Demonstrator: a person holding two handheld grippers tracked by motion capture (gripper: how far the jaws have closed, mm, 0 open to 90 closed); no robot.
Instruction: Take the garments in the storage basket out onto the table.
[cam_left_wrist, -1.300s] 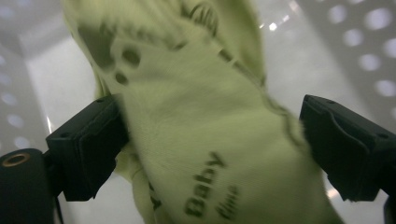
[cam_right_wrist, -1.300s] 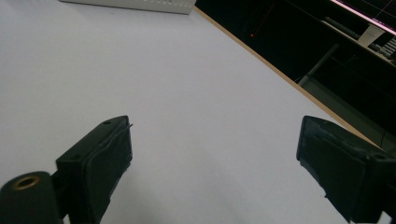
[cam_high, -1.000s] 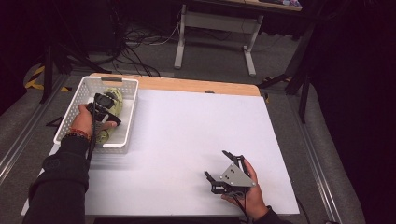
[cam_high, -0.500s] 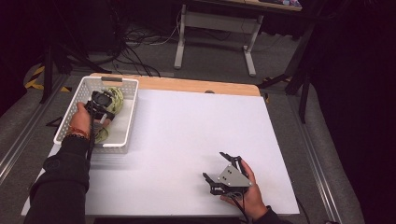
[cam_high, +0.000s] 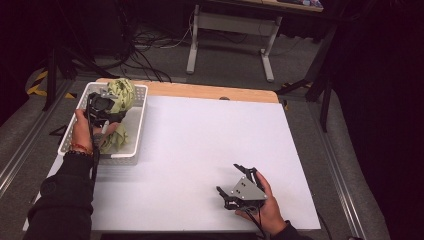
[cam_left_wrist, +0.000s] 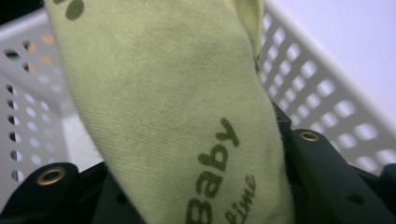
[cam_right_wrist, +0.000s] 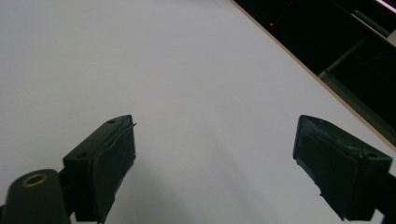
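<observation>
A light green cloth (cam_high: 119, 94) with dark print is in the white perforated basket (cam_high: 136, 131) at the table's left. My left gripper (cam_high: 107, 109) is above the basket, shut on the cloth. Part of the fabric is raised in a bunch above the far rim and the rest hangs down inside. In the left gripper view the cloth (cam_left_wrist: 177, 116) drapes between the black jaws and shows the word "Baby". My right gripper (cam_high: 229, 179) rests low over the white table near the front right. It is open, with bare table between its fingers (cam_right_wrist: 105, 161).
The white table top (cam_high: 210, 130) has a wooden strip (cam_high: 215, 92) along its far edge. Beyond it are a dark floor, cables and a white desk frame (cam_high: 230, 30). The basket wall (cam_left_wrist: 327, 93) is close to the left gripper.
My left gripper has closed on the green cloth and risen, pulling a bunch of it up toward the basket's far end. The right gripper has stayed where it was.
</observation>
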